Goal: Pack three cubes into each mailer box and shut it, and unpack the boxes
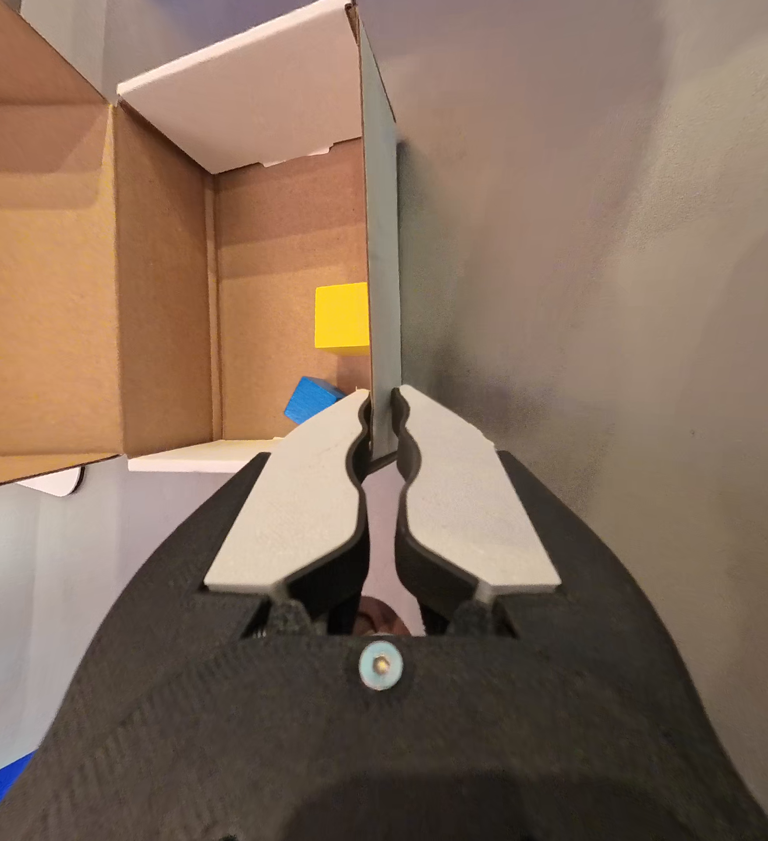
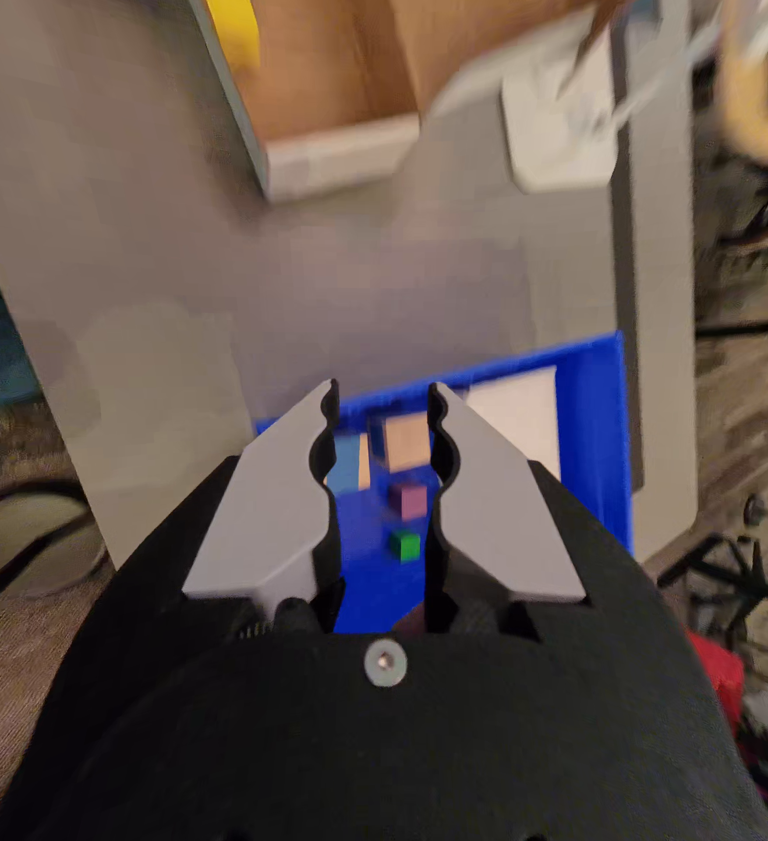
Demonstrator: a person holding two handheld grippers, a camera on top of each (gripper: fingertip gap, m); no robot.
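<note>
Left gripper (image 1: 383, 402) clamps the mailer box (image 1: 163, 291) wall edge-on, running straight ahead; right gripper (image 2: 384, 391) gapes.

The open mailer box (image 1: 163, 291) is clear from above across most of its brown floor; only a yellow cube (image 1: 341, 316) and a blue cube (image 1: 311, 402) sit near its right wall (image 1: 379, 273), which stands upright, pinched between the left gripper's fingers (image 1: 323, 459). Right of that wall the grey tabletop (image 1: 600, 318) is bare. In the blurred right wrist view, the blue bin (image 2: 596, 432) has open floor between its purple cube (image 2: 411, 500), green cube (image 2: 407, 546) and tan block (image 2: 407, 443).
</note>
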